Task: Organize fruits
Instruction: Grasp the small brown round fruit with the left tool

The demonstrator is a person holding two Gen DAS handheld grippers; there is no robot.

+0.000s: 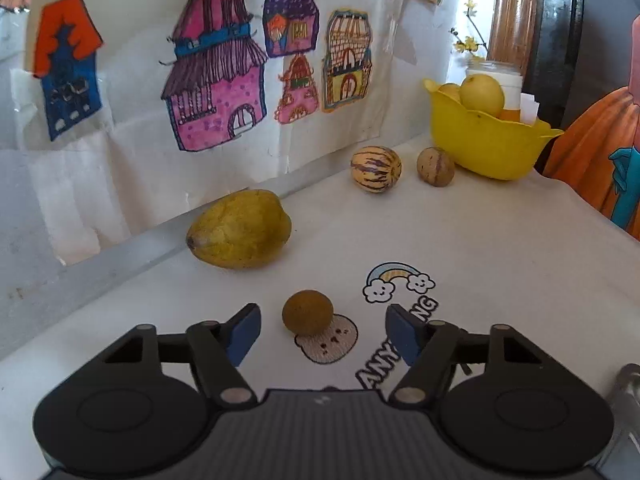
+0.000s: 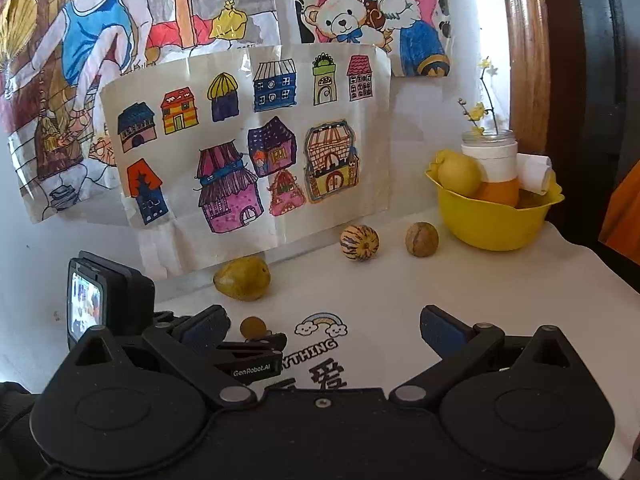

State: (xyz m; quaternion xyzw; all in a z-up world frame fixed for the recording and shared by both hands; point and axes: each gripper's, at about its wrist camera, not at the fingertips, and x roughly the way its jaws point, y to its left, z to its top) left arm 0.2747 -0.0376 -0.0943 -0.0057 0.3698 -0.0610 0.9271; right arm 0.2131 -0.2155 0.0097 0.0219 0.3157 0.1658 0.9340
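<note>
a: where is the fruit?
b: a small brown fruit (image 1: 307,313) sits between the left gripper (image 1: 322,330)'s half-open fingers, untouched; the yellow bowl (image 1: 488,148) stands far right.
a: the risk?
b: it could roll away if nudged. the right gripper (image 2: 324,332) is wide open, empty.

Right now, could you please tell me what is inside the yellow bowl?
The yellow bowl holds a yellow fruit and an orange fruit. Anything lower is hidden by its wall.

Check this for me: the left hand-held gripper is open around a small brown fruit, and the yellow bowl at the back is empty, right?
Not quite. The yellow bowl is not empty: the left wrist view shows yellow fruit in it. The rest holds: the left hand-held gripper stands open with the small brown fruit between its fingers.
</note>
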